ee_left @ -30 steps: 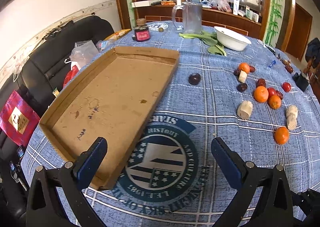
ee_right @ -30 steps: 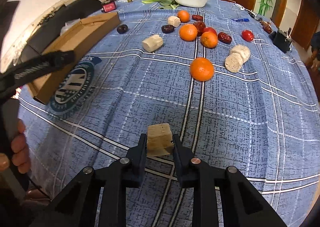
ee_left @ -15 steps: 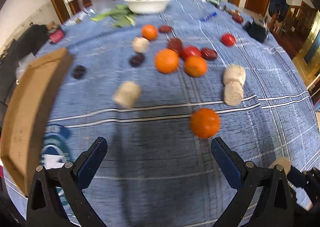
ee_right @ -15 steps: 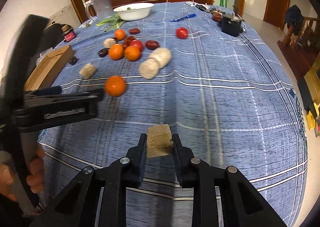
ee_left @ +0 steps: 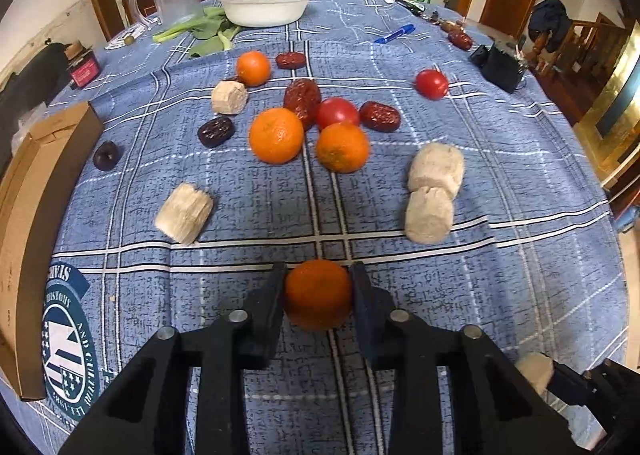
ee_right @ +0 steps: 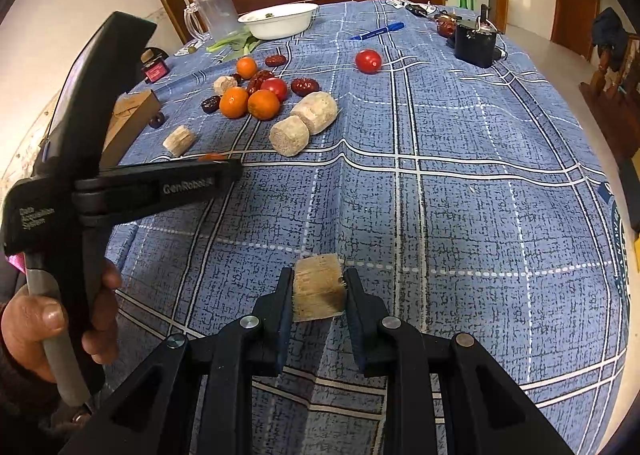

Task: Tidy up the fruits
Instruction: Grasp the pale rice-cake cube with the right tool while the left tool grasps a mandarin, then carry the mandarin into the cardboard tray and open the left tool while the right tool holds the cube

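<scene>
Pinching an orange [ee_left: 319, 293] between its two fingers, the left hand-held gripper [ee_left: 318, 287] is closed down to the fruit's width, both pads pressed against its sides just above the blue checked cloth of the table [ee_left: 520, 255]. From the right wrist view this same tool shows side-on at the left, with only a sliver of the orange peeking over its top edge, and a hand [ee_right: 52, 331] wrapped around its grip.

The right hand-held gripper [ee_right: 318, 291] is narrowed onto a pale, fibrous sugarcane chunk [ee_right: 318, 287], the fingers flat against its two sides; whether the chunk rests on the cloth or is lifted off it cannot be told.

Farther across the table lie the other fruits: two oranges [ee_left: 276, 135] side by side with a red tomato [ee_left: 338, 113] just behind them, a third small orange [ee_left: 253, 67] near the greens, dark red dates [ee_left: 380, 117] scattered around the cluster, and a lone tomato [ee_left: 431, 84] off to the right. Two stubby pale cane pieces [ee_left: 434, 191] touch each other on the right, another [ee_left: 184, 213] lies apart on the left, and a fourth [ee_left: 229, 97] sits near the small orange. A cardboard tray [ee_left: 24, 215] runs along the left edge, and a white bowl [ee_left: 266, 5] stands at the far end.
</scene>
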### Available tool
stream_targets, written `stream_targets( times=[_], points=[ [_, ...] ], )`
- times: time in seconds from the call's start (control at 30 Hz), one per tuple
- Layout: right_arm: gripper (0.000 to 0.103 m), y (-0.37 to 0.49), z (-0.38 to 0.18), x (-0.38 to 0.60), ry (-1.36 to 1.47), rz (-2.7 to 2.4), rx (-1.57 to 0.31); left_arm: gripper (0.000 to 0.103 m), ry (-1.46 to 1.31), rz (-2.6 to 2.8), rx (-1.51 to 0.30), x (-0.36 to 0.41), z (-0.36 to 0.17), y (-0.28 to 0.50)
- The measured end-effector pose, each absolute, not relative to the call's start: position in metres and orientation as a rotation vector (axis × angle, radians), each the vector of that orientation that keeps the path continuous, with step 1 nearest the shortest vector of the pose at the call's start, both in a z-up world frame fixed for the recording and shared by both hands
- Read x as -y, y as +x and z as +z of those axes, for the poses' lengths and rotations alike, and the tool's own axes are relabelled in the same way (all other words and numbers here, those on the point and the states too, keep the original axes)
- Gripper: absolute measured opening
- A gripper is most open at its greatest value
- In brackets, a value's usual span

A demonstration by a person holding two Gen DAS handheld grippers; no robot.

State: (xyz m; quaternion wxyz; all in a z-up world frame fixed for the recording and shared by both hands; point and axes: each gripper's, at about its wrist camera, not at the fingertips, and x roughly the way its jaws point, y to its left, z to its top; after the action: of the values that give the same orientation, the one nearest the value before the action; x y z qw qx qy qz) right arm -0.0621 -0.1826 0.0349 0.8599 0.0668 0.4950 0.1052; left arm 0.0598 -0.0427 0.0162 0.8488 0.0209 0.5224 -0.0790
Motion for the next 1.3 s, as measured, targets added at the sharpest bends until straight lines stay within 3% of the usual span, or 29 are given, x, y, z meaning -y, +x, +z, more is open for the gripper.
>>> stream_targets(
  times=[0.27, 0.8, 1.3],
  points=[
    [0.026, -0.064, 0.038, 0.187, 0.135, 0.259, -1.008, 0.029, -0.174, -0.231, -1.136, 0.008, 0.02, 0.045],
    [0.026, -0.045, 0.047, 0.129, 0.08, 0.278, -0.99, 0.03, -0.183, -0.242, -1.063, -0.062, 0.051, 0.001],
    [0.027, 0.001, 0.072, -0.029, -0.034, 0.492, -0.984, 0.03, -0.276, 0.005, -0.975, -0.235, 0.073, -0.007]
  ],
)
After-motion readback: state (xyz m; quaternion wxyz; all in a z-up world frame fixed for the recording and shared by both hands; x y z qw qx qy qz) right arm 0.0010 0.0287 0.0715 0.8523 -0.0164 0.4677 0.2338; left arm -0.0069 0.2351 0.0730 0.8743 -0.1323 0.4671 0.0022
